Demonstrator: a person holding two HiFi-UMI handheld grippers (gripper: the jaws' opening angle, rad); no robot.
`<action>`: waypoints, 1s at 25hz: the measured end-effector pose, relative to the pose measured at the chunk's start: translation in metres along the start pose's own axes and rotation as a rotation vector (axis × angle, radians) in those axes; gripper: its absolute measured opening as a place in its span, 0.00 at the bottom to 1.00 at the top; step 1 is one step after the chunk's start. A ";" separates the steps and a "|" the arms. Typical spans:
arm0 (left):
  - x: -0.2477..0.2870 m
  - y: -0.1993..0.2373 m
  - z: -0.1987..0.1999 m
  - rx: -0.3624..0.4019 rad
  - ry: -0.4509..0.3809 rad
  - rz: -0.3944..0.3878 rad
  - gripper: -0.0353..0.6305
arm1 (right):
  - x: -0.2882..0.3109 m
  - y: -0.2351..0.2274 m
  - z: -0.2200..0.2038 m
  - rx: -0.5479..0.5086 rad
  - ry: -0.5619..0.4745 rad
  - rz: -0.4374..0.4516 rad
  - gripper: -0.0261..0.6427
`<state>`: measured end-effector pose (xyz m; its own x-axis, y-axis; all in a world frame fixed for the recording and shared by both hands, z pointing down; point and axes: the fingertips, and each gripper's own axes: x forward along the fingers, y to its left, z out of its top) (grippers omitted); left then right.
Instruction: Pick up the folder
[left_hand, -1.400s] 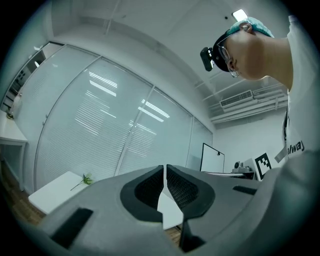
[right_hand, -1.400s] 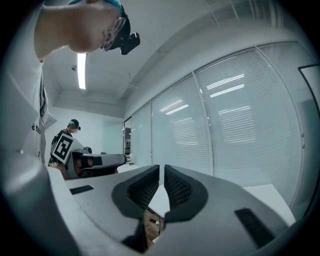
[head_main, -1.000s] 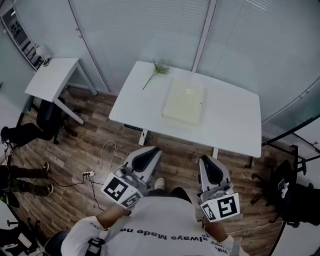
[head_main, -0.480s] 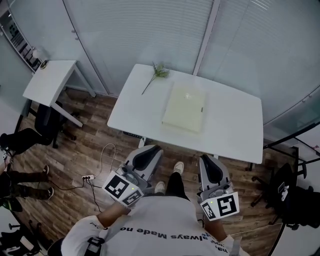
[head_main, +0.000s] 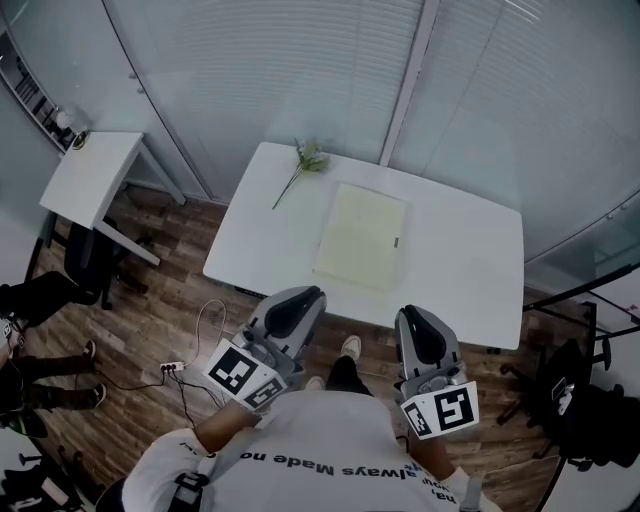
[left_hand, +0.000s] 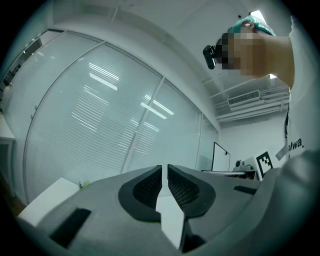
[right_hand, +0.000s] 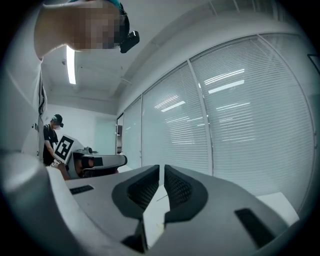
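Note:
A pale yellow folder (head_main: 361, 236) lies flat in the middle of the white table (head_main: 470, 280) in the head view. My left gripper (head_main: 297, 303) hovers short of the table's near edge, at the left, shut with nothing between its jaws. My right gripper (head_main: 417, 327) is level with it at the right, also shut and empty. In the left gripper view (left_hand: 164, 181) and the right gripper view (right_hand: 161, 182) the jaws stand together against the glass wall; the folder is hidden there.
A green plant sprig (head_main: 297, 165) lies at the table's far left corner. A smaller white desk (head_main: 88, 180) with a chair stands at the left. A power strip and cable (head_main: 185, 352) lie on the wooden floor. Glass walls with blinds (head_main: 300, 70) stand behind the table.
The table and folder have come nearer in the head view as I walk toward them. Both grippers now reach nearly to the table's near edge. Their jaws stay together.

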<state>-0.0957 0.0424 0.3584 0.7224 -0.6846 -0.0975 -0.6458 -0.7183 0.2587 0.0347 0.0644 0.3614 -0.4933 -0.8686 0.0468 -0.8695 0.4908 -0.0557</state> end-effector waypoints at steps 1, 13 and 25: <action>0.008 0.001 0.001 0.003 -0.002 0.000 0.09 | 0.003 -0.008 0.002 -0.001 -0.002 0.002 0.09; 0.112 0.026 0.004 0.006 -0.002 -0.003 0.09 | 0.052 -0.100 0.016 -0.004 -0.010 0.001 0.09; 0.197 0.049 -0.006 0.006 0.020 -0.003 0.09 | 0.091 -0.177 0.016 0.012 -0.012 0.006 0.09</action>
<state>0.0168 -0.1265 0.3575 0.7289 -0.6801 -0.0786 -0.6454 -0.7208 0.2528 0.1438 -0.1026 0.3597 -0.4978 -0.8666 0.0348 -0.8663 0.4949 -0.0681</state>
